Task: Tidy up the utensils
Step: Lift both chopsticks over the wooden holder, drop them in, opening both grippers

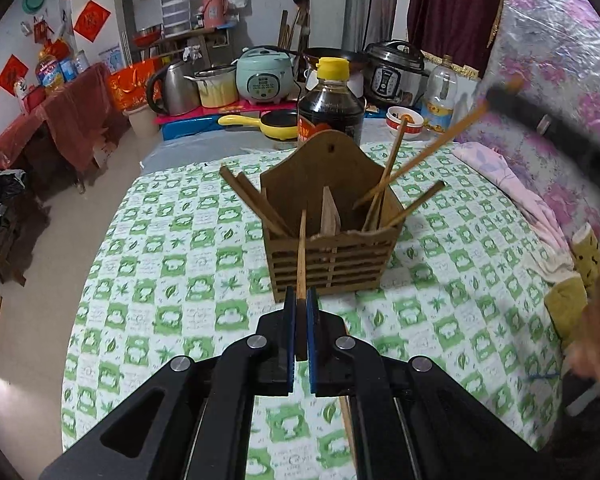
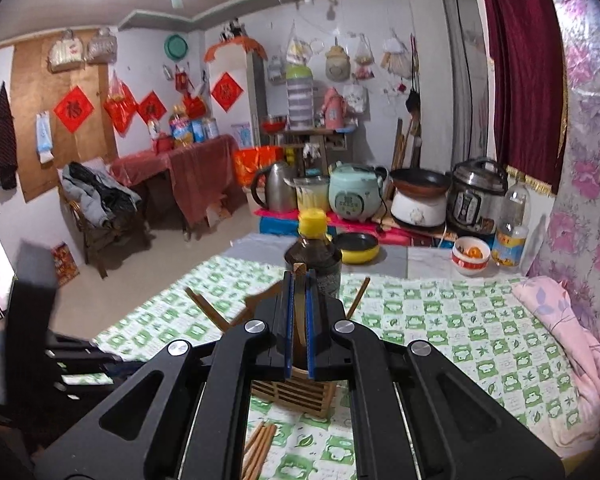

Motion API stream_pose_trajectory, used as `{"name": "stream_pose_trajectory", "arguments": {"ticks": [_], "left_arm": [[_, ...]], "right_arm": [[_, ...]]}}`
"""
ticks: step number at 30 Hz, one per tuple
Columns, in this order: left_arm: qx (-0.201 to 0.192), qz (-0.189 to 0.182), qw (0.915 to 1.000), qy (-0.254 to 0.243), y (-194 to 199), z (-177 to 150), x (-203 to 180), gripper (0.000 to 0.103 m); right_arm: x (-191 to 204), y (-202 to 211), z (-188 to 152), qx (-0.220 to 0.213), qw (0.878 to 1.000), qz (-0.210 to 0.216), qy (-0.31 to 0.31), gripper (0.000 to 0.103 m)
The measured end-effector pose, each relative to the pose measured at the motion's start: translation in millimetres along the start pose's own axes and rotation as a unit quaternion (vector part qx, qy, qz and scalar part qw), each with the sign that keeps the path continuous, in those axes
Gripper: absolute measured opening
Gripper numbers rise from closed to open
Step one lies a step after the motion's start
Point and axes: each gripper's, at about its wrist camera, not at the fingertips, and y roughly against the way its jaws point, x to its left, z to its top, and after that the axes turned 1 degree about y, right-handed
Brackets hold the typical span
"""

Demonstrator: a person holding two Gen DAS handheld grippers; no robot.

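Note:
A brown wooden utensil holder (image 1: 340,264) stands on the green-checked tablecloth (image 1: 172,280), with several chopsticks leaning out of its left and right compartments. My left gripper (image 1: 301,294) is shut on one chopstick (image 1: 301,252), which points up in front of the holder's slatted face. At the upper right of the left wrist view, my blurred right gripper (image 1: 496,98) holds a chopstick (image 1: 432,146) slanting down toward the right compartment. The right wrist view shows the right gripper (image 2: 299,276) shut on that chopstick (image 2: 299,300), above the holder (image 2: 292,392). Loose chopsticks (image 2: 260,448) lie on the cloth.
A dark sauce bottle (image 1: 330,108) with a yellow cap stands just behind the holder. Further back are a yellow pan (image 1: 276,122), a small bowl (image 1: 404,120) and a plastic bottle (image 1: 440,96). A pink cloth (image 1: 512,188) lies at right. A hand (image 1: 596,340) shows at the right edge.

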Motion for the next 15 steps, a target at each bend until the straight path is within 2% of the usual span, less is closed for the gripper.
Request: {"name": "stream_pose_trajectory", "arguments": {"ticks": [3, 5, 6, 7, 11, 15], "left_arm": [[0.002, -0.019, 0.9995, 0.024, -13.6, 22.4, 2.8, 0.007], [-0.007, -0.028, 0.9989, 0.037, -18.0, 33.0, 3.0, 0.022], [-0.014, -0.033, 0.9985, 0.041, -18.7, 36.9, 2.4, 0.039], [-0.026, -0.034, 0.9981, 0.044, -18.3, 39.4, 1.2, 0.046], [-0.049, -0.029, 0.9976, 0.041, -14.9, 38.9, -4.3, 0.048], [-0.068, -0.018, 0.9968, 0.038, 5.1, 15.0, 1.5, 0.056]], "right_arm": [[-4.7, -35.1, -9.7, 0.047, 0.999, -0.001, -0.001, 0.008], [-11.7, -42.0, -16.3, 0.053, 0.998, -0.008, -0.011, 0.011], [-14.1, -41.6, -18.0, 0.052, 0.999, -0.004, -0.016, 0.011], [-16.8, -39.1, -19.9, 0.049, 0.999, -0.004, -0.02, 0.012], [-26.4, -24.2, -22.8, 0.031, 0.999, -0.011, -0.029, 0.012], [-34.3, -5.2, -29.5, 0.013, 0.999, -0.005, -0.04, 0.014]]}}
